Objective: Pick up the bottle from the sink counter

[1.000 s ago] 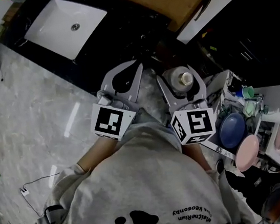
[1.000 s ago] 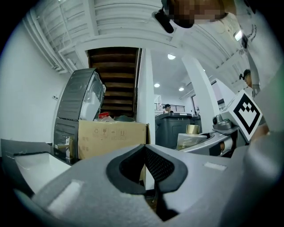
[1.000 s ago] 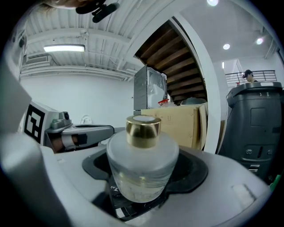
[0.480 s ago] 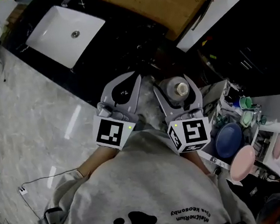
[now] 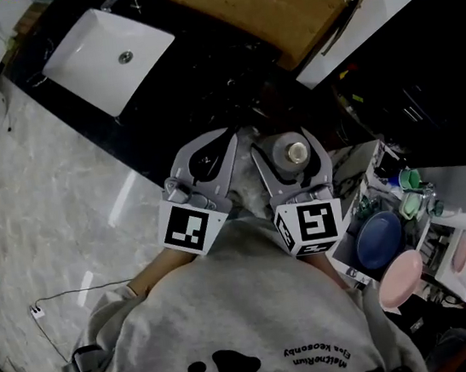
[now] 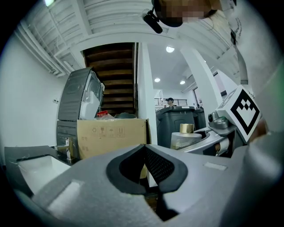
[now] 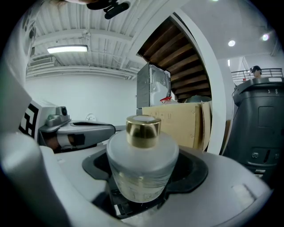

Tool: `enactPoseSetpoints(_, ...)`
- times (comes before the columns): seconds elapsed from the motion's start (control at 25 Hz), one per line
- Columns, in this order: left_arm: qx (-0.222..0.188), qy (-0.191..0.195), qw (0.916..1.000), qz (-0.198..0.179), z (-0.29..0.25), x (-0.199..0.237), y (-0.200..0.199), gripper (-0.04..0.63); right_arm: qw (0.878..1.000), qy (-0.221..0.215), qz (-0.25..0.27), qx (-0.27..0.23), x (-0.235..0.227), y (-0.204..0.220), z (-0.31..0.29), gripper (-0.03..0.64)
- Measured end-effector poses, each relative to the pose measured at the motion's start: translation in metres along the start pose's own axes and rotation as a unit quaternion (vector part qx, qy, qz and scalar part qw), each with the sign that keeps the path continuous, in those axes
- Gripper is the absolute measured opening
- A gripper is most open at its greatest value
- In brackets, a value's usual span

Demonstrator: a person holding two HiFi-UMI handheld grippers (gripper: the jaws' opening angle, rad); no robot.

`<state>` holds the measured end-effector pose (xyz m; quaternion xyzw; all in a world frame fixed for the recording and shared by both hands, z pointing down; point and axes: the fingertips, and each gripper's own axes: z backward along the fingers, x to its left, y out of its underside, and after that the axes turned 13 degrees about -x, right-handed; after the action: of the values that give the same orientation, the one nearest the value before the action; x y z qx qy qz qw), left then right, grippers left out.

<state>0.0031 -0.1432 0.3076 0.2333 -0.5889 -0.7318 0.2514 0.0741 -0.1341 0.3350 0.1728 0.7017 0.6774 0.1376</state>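
Right tongs (image 5: 285, 142) are squeezed around the bottle (image 5: 289, 154), with one jaw on each side of it. It is a small round bottle of cloudy glass with a shiny gold cap (image 7: 143, 129). It stands up straight between the jaws. The bottle is held close in front of the person's grey shirt (image 5: 233, 310), by the near edge of the black surface (image 5: 201, 82).

Left tongs (image 5: 227, 133) are just beside the bottle, on its left. Their jaws are pressed together at the tips, and nothing is between them.

Farther back, a white sink (image 5: 107, 57) sits in the black surface, well away from the bottle. A brown cardboard box (image 5: 254, 1) stands behind the surface. Pale stone floor (image 5: 53, 189) shows on the left. On the person's right, a blue bowl (image 5: 378, 240) and a pink plate (image 5: 398, 278) sit on a rack.
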Motion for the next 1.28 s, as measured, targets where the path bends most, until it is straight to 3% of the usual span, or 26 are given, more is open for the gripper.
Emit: enactPoseSetpoints(1.28, 0.004, -0.042, 0.9990, -0.015, 0.0034, -0.0094, 0.0048, 0.002, 0.999, -0.042, -0.009, -0.015, -0.0103, 0.0045, -0.0081, 0.337)
